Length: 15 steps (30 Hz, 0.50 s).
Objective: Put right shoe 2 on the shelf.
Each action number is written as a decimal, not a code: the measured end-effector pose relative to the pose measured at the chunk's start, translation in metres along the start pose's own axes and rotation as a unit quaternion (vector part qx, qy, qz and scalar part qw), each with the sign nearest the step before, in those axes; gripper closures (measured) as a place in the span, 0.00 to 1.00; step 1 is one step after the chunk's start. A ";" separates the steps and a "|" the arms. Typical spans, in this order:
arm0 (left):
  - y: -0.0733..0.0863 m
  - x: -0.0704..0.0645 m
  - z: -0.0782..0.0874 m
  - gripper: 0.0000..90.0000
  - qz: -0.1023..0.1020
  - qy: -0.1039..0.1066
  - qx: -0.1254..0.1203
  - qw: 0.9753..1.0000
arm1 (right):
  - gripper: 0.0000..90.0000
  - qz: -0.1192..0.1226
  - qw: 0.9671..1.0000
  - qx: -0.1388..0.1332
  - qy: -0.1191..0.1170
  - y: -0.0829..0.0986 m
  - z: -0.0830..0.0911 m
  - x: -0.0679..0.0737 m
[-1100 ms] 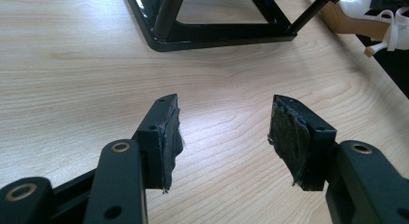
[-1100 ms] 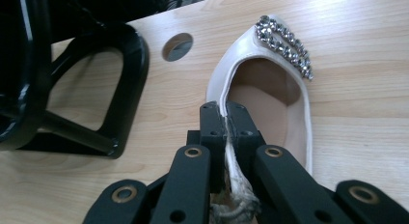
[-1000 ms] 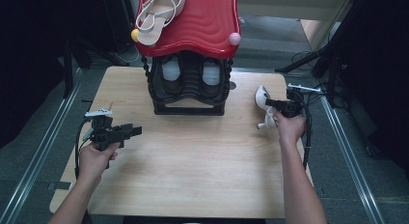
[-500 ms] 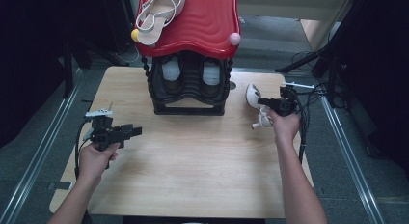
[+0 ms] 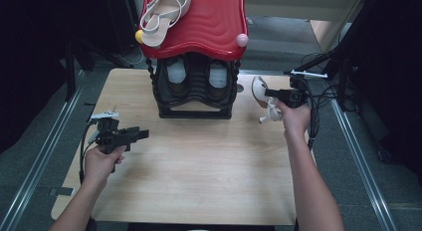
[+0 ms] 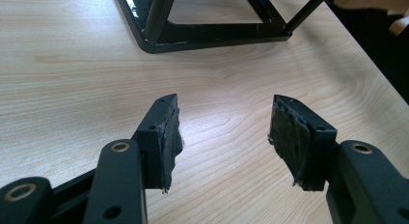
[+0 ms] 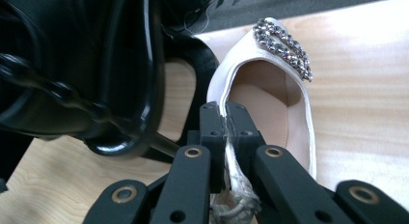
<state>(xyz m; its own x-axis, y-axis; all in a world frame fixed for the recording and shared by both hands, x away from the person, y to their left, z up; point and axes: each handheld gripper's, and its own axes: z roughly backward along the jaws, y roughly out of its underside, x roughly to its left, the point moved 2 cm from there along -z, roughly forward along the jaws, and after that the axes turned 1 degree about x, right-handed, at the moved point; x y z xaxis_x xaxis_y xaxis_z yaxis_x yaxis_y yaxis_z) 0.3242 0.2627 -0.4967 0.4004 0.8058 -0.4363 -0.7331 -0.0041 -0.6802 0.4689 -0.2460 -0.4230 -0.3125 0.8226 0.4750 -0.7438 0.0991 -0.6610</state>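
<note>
My right gripper (image 5: 271, 93) (image 7: 225, 119) is shut on the side edge of a white high-heeled shoe (image 5: 260, 94) (image 7: 270, 103) with a rhinestone buckle, held above the table just right of the black shoe rack (image 5: 195, 86). The rack's red top shelf (image 5: 209, 27) carries a beige strappy sandal (image 5: 161, 14). A pair of shoes (image 5: 176, 74) sits on the lower shelf. My left gripper (image 5: 142, 135) (image 6: 224, 132) stands open over bare wood at the table's left, with nothing between its pads.
The wooden table (image 5: 199, 176) has free room across its front half. The rack's black base (image 6: 207, 33) lies ahead of the left gripper. Cables and a dark stand (image 5: 323, 66) crowd the right table edge. Metal rails run along both sides.
My right gripper has carried the white shoe leftward, closer to the rack's right side. The left gripper has stayed in place and open.
</note>
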 end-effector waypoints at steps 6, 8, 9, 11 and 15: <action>0.000 -0.001 -0.002 0.49 -0.002 0.002 0.002 1.000 | 0.99 0.011 1.000 -0.007 0.001 -0.020 0.010 0.016; 0.000 -0.001 -0.001 0.49 0.000 0.003 0.000 1.000 | 0.99 0.010 1.000 -0.008 0.001 -0.026 0.015 0.021; 0.000 -0.001 -0.001 0.49 0.000 0.004 0.000 1.000 | 0.99 0.011 1.000 -0.009 0.002 -0.030 0.017 0.023; 0.000 -0.002 -0.001 0.49 -0.002 0.004 0.002 1.000 | 0.99 0.014 1.000 -0.011 0.003 -0.037 0.022 0.028; 0.001 -0.003 -0.002 0.49 -0.003 0.005 0.002 1.000 | 0.99 0.018 1.000 -0.019 0.003 -0.051 0.032 0.039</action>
<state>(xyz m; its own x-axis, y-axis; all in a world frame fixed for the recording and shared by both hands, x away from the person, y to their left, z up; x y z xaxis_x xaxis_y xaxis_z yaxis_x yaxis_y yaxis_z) 0.3236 0.2592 -0.4968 0.4104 0.7998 -0.4381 -0.7330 0.0035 -0.6803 0.4758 -0.2367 -0.3523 -0.3357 0.8293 0.4467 -0.7090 0.0897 -0.6994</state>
